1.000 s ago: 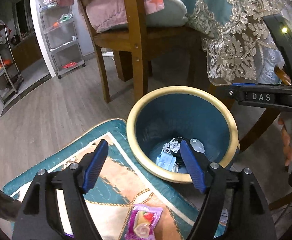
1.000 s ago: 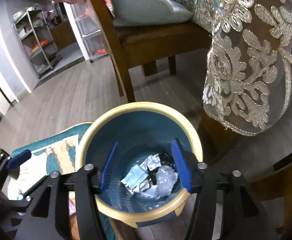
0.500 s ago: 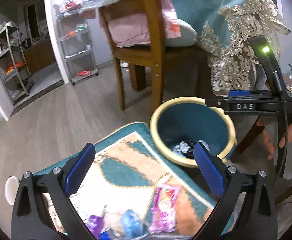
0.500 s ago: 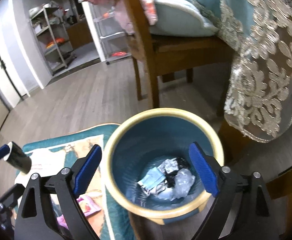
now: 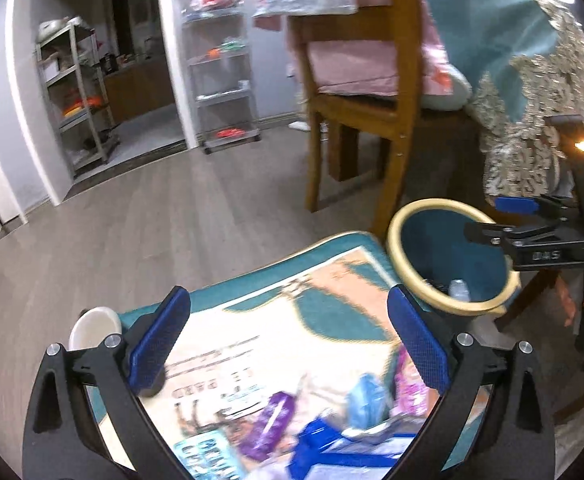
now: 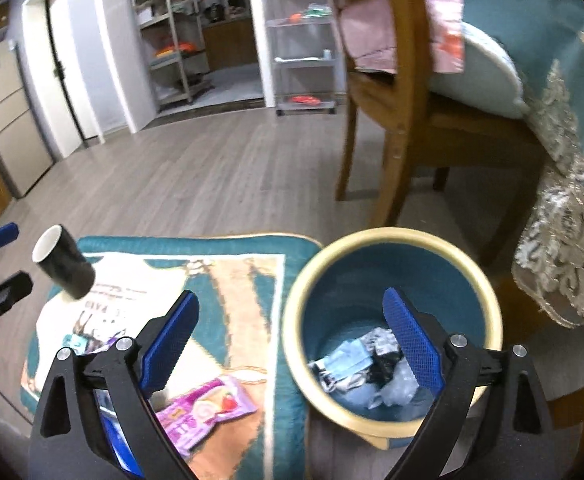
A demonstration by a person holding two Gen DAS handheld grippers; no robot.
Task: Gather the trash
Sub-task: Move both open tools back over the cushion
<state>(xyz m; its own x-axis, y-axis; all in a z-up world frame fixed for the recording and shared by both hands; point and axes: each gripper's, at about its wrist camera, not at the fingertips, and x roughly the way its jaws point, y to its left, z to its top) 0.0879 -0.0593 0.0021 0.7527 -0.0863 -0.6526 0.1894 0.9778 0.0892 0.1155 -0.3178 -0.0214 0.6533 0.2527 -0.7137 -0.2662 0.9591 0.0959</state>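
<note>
the left gripper (image 5: 287,344) hangs over a teal and cream patterned floor mat (image 5: 292,320), its blue-padded fingers (image 5: 159,336) spread as wide as they go with nothing between them. under it lie a purple wrapper (image 5: 269,424), a light blue crumpled wrapper (image 5: 366,394), a pink snack packet (image 5: 408,384) and some blue and white packaging (image 5: 332,452) (blurred, so the kind cannot be told). a black paper cup with a white inside (image 6: 63,266) lies on its side at the mat's far left corner.

the right gripper (image 6: 289,338) is also wide open and empty, its fingers (image 6: 410,338) straddling the near rim of a round teal bin with a yellow rim (image 6: 392,240), which stands on the wooden floor (image 5: 151,220) just beside the mat's right edge. in the bin's bottom sit crumpled trash pieces (image 6: 366,368): a pale blue face mask, foil, clear plastic. behind the bin stands a wooden chair (image 5: 392,120) with a lace-edged teal cloth (image 6: 572,220) hanging at the right.
</note>
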